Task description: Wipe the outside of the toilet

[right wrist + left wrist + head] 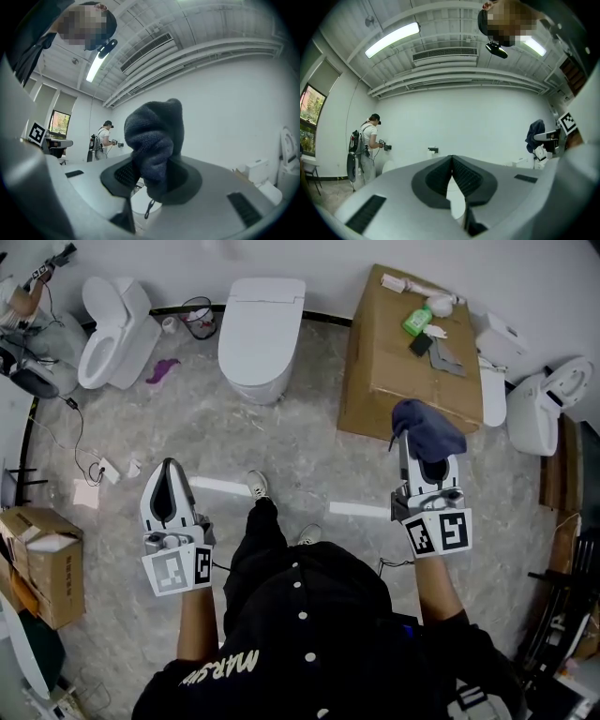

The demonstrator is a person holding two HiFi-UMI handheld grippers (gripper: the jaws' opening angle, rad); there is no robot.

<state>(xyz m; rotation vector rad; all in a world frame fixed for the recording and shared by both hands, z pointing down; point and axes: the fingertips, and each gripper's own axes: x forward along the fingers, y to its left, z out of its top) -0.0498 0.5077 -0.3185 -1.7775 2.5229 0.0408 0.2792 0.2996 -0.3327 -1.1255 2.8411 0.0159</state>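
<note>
The white toilet (261, 334) with its lid down stands by the far wall, ahead of me and a little left. My right gripper (424, 448) is shut on a dark blue cloth (427, 430), which bunches up over the jaw tips and hides them. In the right gripper view the cloth (154, 140) bulges out between the jaws of that gripper (151, 169). My left gripper (169, 465) is held at my left with its jaws shut and nothing in them; the left gripper view shows its tips (451, 158) meeting. Both grippers are well short of the toilet.
A large cardboard box (394, 371) carrying a green bottle (417, 320) stands right of the toilet. A second toilet (112, 329) is at far left, a third (553, 395) at far right. A waste basket (199, 317), purple rag (161, 369), cables and a small carton (47, 559) lie around. Another person (365, 145) works at the wall.
</note>
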